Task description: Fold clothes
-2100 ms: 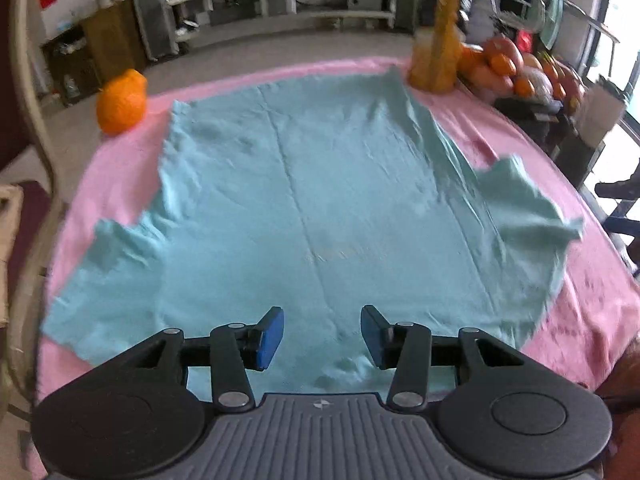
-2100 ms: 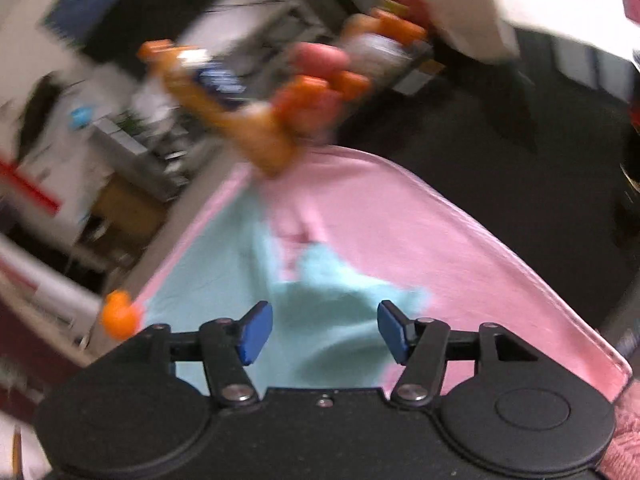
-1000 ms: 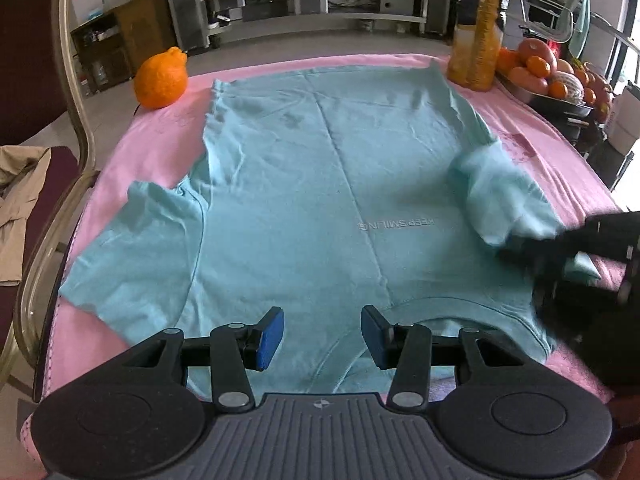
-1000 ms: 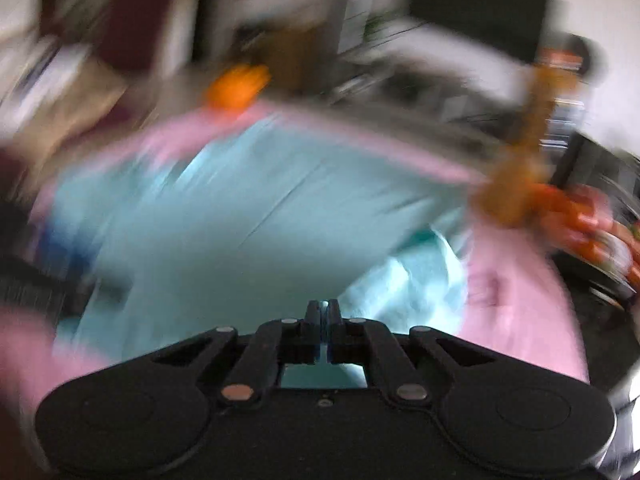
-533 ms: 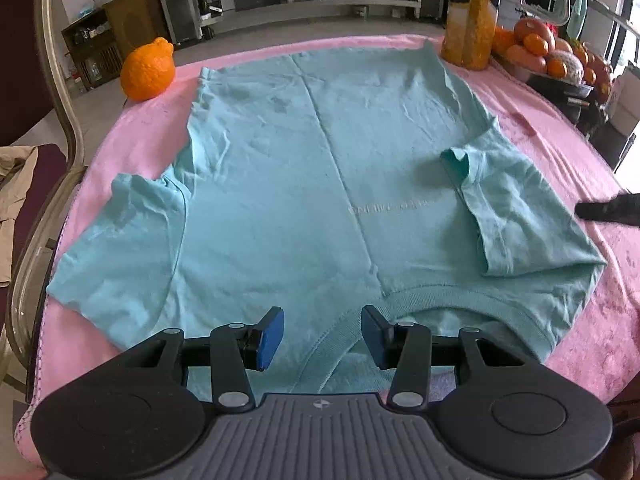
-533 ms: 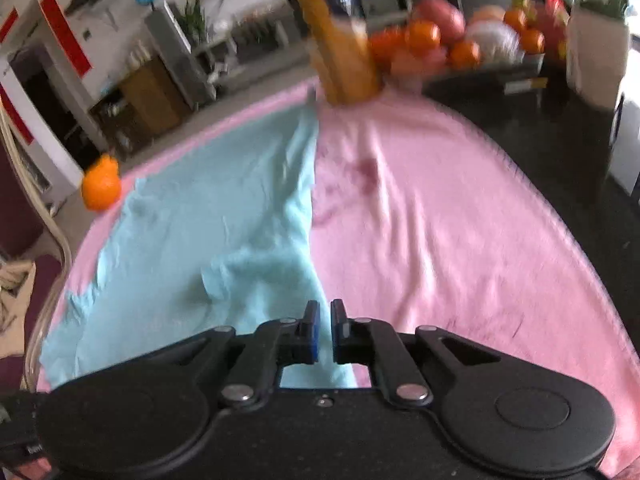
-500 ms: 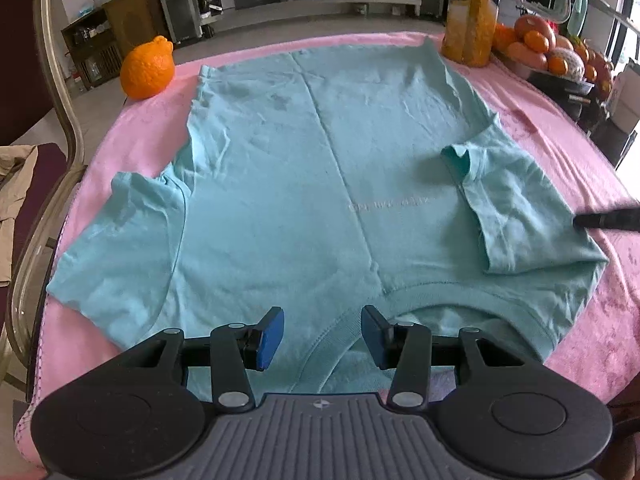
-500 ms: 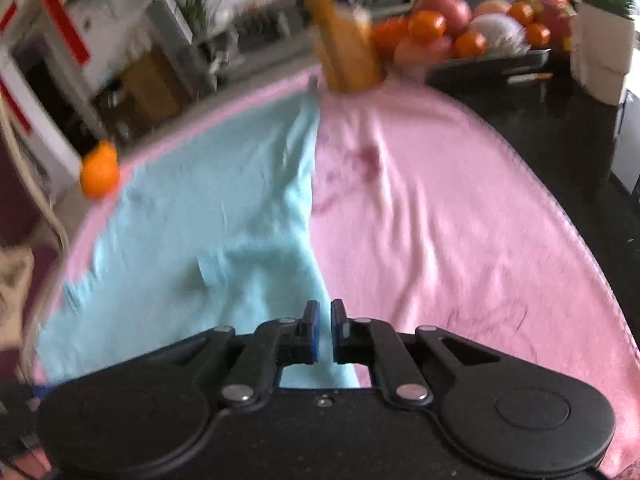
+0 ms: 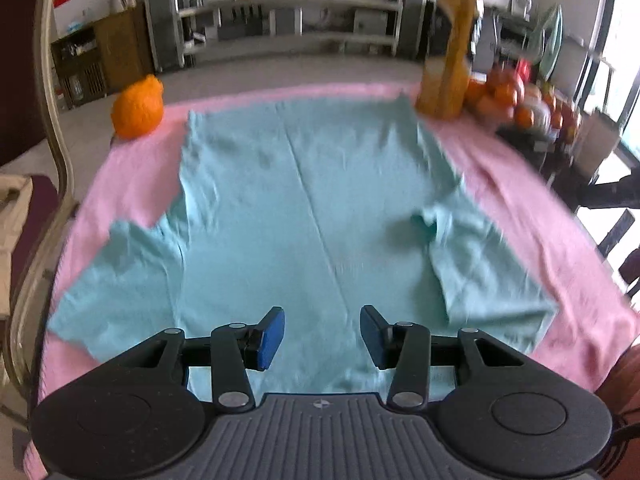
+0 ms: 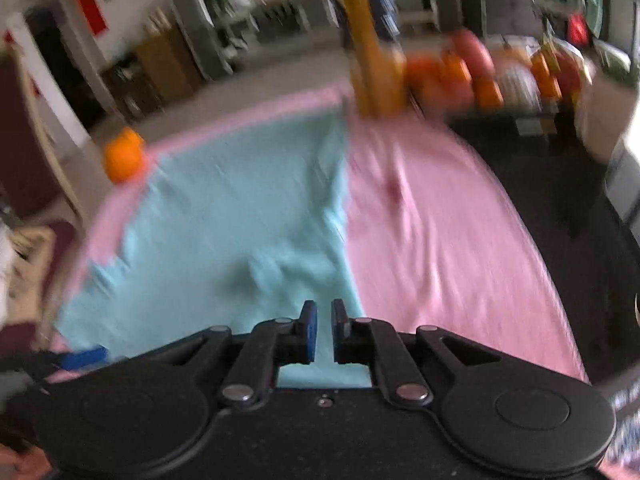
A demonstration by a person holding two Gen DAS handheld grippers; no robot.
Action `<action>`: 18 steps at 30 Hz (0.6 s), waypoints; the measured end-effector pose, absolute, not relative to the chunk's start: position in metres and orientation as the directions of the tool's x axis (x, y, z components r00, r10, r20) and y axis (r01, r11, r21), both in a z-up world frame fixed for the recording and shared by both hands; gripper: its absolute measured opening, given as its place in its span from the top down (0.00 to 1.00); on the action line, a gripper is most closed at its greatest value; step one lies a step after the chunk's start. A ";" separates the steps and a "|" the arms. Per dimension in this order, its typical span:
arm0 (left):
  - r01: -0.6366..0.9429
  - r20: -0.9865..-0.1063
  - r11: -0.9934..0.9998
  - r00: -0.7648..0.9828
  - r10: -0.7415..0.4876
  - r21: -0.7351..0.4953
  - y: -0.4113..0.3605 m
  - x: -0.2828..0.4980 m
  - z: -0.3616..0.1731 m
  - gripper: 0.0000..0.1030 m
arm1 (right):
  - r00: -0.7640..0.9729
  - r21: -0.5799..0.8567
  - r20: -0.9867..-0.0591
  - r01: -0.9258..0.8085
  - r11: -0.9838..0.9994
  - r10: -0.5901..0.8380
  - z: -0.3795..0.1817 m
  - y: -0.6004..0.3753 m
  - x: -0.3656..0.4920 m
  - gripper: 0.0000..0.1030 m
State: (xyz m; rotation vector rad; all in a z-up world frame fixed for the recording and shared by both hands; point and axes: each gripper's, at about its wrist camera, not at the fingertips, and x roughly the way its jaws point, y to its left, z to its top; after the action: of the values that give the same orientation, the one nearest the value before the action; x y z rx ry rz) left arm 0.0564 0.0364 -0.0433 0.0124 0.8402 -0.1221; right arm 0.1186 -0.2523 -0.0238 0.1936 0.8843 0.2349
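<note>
- Teal T-shirt point(image 9: 312, 208) lies spread on the pink cover point(image 9: 520, 208) of the tabletop, collar at the near edge, hem at the far edge; its long axis runs straight away from both grippers.
- Right sleeve point(image 9: 472, 264) lies folded in over the body; left sleeve point(image 9: 116, 272) lies flat, spread toward the left edge.
- Left gripper point(image 9: 322, 334): jaws wide, empty, above the collar, nearer the spread sleeve.
- Right gripper point(image 10: 320, 330): jaws narrow with a slim gap, no cloth visible between them, above the shirt's right side.
</note>
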 end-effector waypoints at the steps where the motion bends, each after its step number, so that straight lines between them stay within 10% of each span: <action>1: 0.109 -0.737 0.993 0.668 -0.107 -0.045 0.039 0.060 -0.040 0.57 | 0.619 0.267 -0.730 -0.132 0.955 0.290 -0.014 -0.250 0.123 0.86; 18: 0.094 -0.823 0.995 0.567 -0.038 0.018 0.027 0.076 -0.087 0.57 | 0.496 0.279 -0.811 -0.139 0.950 0.311 -0.107 -0.216 0.233 0.82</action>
State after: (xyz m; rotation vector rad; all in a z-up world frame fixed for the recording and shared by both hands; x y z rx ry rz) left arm 0.0761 0.0268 -0.0875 0.0619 0.9645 -0.0777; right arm 0.2330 -0.2163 -0.1071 0.1861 1.0175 0.2739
